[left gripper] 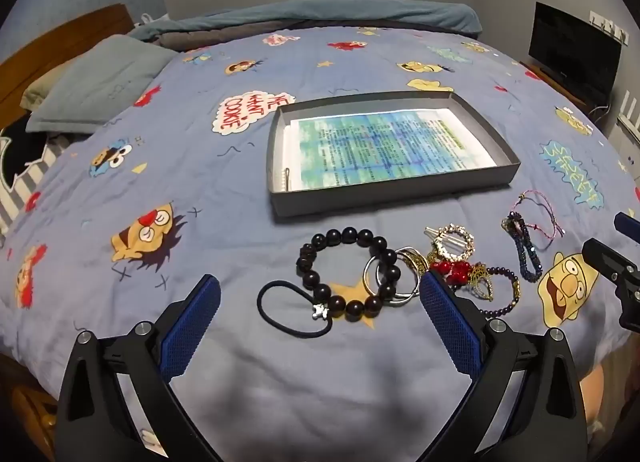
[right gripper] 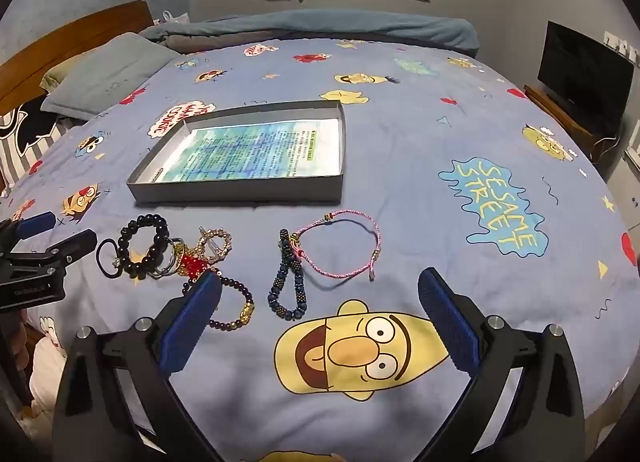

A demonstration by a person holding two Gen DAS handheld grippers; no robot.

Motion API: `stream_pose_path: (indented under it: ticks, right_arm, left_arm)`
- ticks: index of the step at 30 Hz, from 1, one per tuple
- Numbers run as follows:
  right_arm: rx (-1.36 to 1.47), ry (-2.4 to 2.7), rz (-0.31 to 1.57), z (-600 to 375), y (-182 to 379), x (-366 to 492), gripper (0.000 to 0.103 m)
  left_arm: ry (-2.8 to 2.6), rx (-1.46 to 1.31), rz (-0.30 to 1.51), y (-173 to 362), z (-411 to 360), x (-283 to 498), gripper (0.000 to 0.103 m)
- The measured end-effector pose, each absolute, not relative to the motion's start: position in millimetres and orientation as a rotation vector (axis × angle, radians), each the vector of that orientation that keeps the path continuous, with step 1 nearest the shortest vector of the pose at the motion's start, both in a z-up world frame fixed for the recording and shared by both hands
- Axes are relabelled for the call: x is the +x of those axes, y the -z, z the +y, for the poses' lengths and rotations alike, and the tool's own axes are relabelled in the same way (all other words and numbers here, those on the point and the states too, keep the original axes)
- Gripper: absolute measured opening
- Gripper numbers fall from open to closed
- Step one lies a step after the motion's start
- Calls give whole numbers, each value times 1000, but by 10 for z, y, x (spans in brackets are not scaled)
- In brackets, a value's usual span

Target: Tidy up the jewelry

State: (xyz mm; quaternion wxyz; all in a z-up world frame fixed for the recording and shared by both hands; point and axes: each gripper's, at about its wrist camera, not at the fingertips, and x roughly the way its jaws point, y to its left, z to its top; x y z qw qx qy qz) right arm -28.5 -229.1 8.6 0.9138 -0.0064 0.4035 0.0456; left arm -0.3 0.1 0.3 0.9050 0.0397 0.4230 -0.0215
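A shallow grey box (left gripper: 400, 192) (right gripper: 240, 190) lined with printed paper lies on the bed, a small pearl pin (left gripper: 286, 180) in its near left corner. In front of it jewelry is spread: a dark bead bracelet (left gripper: 348, 274) (right gripper: 146, 244), a black hair tie (left gripper: 294, 312), silver bangles (left gripper: 390, 278), a gold round clip (left gripper: 454, 242), a red bead piece (left gripper: 454, 270), a purple bead bracelet (right gripper: 236, 304), a blue beaded bracelet (right gripper: 290, 284) and a pink cord bracelet (right gripper: 340, 246). My left gripper (left gripper: 320, 294) hovers open over the dark bracelet. My right gripper (right gripper: 320, 290) hovers open, nothing between its fingers.
The bed wears a blue cartoon-print duvet (left gripper: 160, 182). Pillows (left gripper: 96, 82) and a wooden headboard (left gripper: 48, 42) lie at the left, a folded blanket (left gripper: 320, 16) at the far edge. A dark screen (left gripper: 572, 50) stands at the right.
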Motion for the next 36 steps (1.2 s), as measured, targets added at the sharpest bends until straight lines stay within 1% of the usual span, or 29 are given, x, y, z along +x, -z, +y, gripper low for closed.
stream_pose_path:
  ticks: [36]
  right_arm:
    - [-42,-82,829,-2292,-61,-203,98]
  left_arm:
    - [36,100,883,56,15,59,99]
